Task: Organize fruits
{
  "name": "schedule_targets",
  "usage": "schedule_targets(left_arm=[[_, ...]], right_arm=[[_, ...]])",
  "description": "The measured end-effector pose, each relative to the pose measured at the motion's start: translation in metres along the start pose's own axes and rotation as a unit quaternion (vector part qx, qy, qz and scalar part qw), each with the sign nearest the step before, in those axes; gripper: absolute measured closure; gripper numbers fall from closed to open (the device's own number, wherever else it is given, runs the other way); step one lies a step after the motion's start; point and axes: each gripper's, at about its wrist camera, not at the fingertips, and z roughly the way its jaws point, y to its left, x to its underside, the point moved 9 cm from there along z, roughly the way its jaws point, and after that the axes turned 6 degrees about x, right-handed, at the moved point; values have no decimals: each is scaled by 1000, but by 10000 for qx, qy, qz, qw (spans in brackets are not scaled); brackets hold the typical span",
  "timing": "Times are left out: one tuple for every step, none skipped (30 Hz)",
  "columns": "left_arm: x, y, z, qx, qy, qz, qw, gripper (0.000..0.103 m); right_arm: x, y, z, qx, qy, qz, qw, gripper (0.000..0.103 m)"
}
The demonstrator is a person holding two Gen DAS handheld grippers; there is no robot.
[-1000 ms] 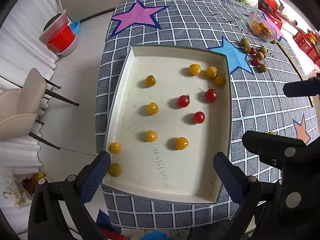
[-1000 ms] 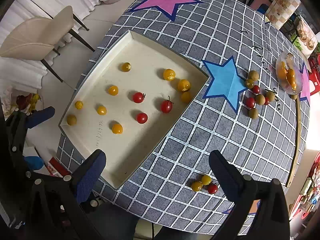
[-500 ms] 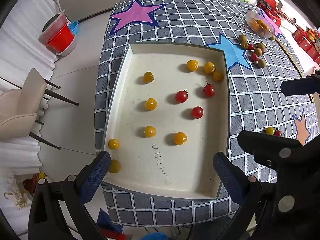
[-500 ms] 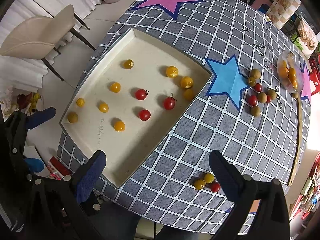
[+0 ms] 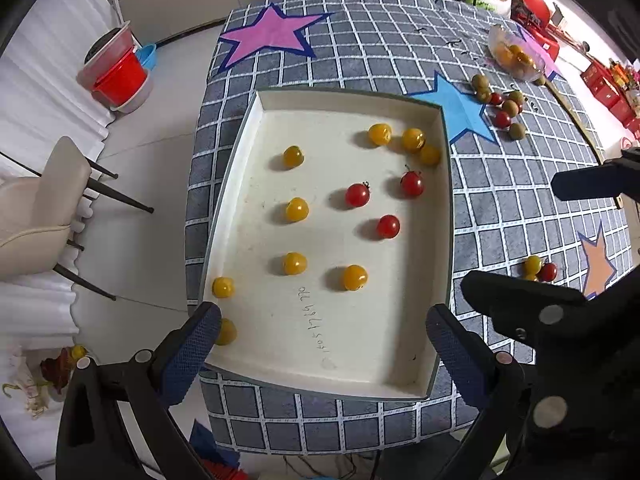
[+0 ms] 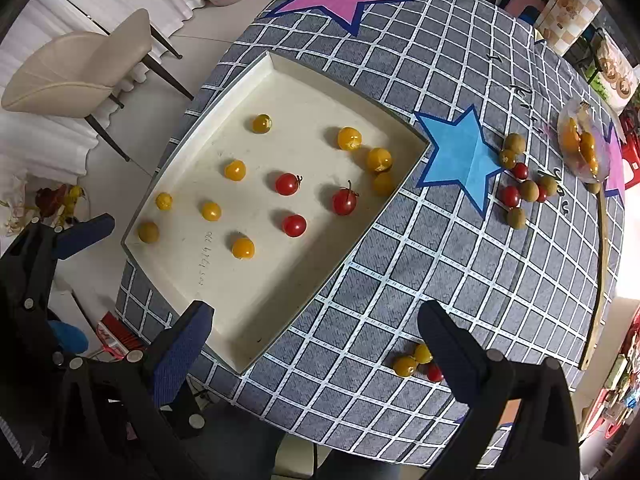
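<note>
A shallow cream tray [image 5: 320,344] [image 6: 256,300] lies on the checked tablecloth. It holds several yellow cherry tomatoes [image 5: 296,209] [image 6: 235,170] and three red ones [image 5: 388,226] [image 6: 294,225]. My left gripper [image 5: 322,344] is open and empty above the tray's near edge. My right gripper [image 6: 316,344] is open and empty above the cloth by the tray's near corner. A small cluster of yellow and red tomatoes [image 6: 414,362] [image 5: 540,270] lies on the cloth by the right fingertip. More red tomatoes and brown-green fruits [image 6: 524,190] [image 5: 500,104] lie beyond the blue star.
A clear bowl of orange fruit [image 6: 582,148] [image 5: 516,56] stands at the far right of the table. A beige chair [image 6: 84,68] [image 5: 44,208] stands on the floor to the left. Red and clear tubs [image 5: 118,72] sit on the floor. The table edge is close below both grippers.
Both grippers have drawn back and up a little, so the tray and fruit appear slightly farther away. Nothing was gripped or moved.
</note>
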Motion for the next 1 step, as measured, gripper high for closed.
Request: schedule_targets(left_arm=[[0, 0, 0, 5, 8, -4, 10000, 0]], right_arm=[[0, -1, 0, -5, 0, 0, 10000, 0]])
